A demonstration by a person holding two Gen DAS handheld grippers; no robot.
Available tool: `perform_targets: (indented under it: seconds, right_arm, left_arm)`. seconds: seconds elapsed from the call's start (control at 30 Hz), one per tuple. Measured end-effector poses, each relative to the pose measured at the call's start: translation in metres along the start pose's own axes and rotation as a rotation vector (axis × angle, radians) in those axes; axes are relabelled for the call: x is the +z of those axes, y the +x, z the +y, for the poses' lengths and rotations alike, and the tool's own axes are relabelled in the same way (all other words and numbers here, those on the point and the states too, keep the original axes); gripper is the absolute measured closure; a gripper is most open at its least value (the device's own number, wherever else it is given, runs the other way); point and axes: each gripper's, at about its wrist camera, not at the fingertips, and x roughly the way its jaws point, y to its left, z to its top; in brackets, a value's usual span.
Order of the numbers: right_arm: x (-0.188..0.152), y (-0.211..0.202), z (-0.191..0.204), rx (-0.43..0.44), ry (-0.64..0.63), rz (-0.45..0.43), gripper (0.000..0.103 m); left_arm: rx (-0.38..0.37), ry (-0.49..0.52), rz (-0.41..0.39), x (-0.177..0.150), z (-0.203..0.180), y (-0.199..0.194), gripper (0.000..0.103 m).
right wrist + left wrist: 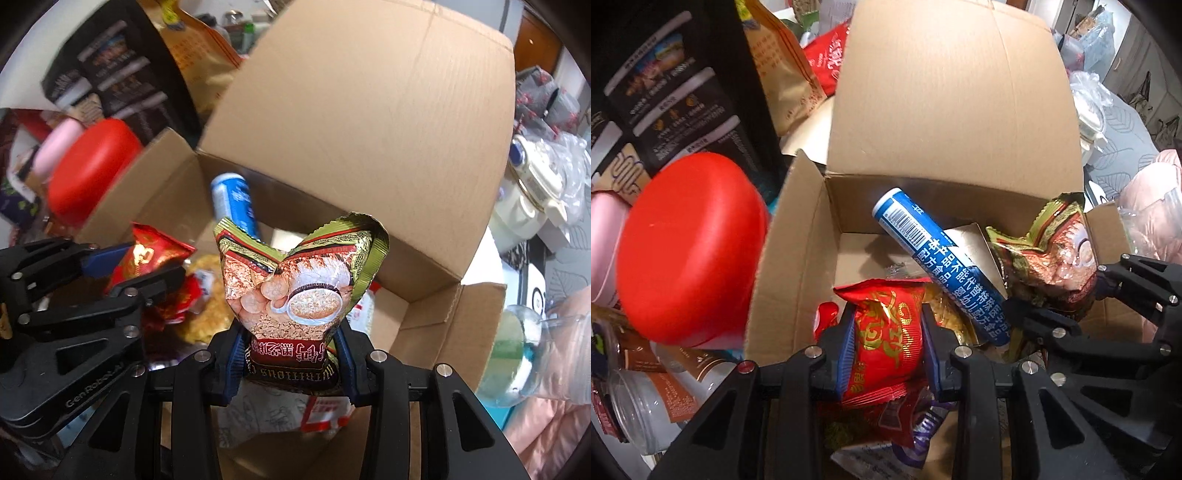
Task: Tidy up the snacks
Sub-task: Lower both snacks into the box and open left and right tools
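Note:
An open cardboard box (798,266) (436,317) holds several snacks. A blue tube (938,266) (234,203) leans inside it. My left gripper (888,343) is shut on a red and gold snack packet (886,332) over the box; it shows at the left of the right wrist view (147,258). My right gripper (291,354) is shut on a brown cereal packet with a gold-green rim (295,288), held over the box; the packet also shows in the left wrist view (1049,254).
A red round lid (687,251) (88,170) and a pink container (602,251) sit left of the box, with dark and tan bags (783,62) behind. A clear jar (646,398) lies lower left. A white kettle (532,184) stands right.

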Motion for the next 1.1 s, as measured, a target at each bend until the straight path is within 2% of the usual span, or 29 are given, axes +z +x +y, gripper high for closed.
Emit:
perform_targets:
  seconds: [0.23,0.43,0.7,0.87,0.97,1.1]
  right_arm:
    - [0.005,0.007,-0.007,-0.001,0.005,-0.004,0.059]
    - [0.004,0.012,-0.021,-0.013,0.04,0.013,0.057]
    - [0.0,0.017,-0.023,-0.034,0.018,0.04,0.054]
    - [0.001,0.019,-0.017,-0.038,-0.008,0.041,0.053]
    - [0.001,0.016,-0.015,-0.038,-0.01,0.035,0.045]
    - [-0.002,0.0,-0.014,-0.066,-0.011,0.004,0.03]
  left_arm:
    - [-0.016,-0.048,0.04,0.005,0.002,0.017,0.071]
    - [0.019,-0.042,0.059,0.006,0.0,0.027,0.071]
    - [0.082,0.019,0.061,0.004,-0.012,0.033,0.07]
    - [0.101,0.012,0.08,0.009,-0.018,0.034,0.07]
    - [0.124,0.003,0.081,0.013,-0.026,0.033,0.065]
    - [0.133,-0.006,0.066,0.014,-0.03,0.024,0.065]
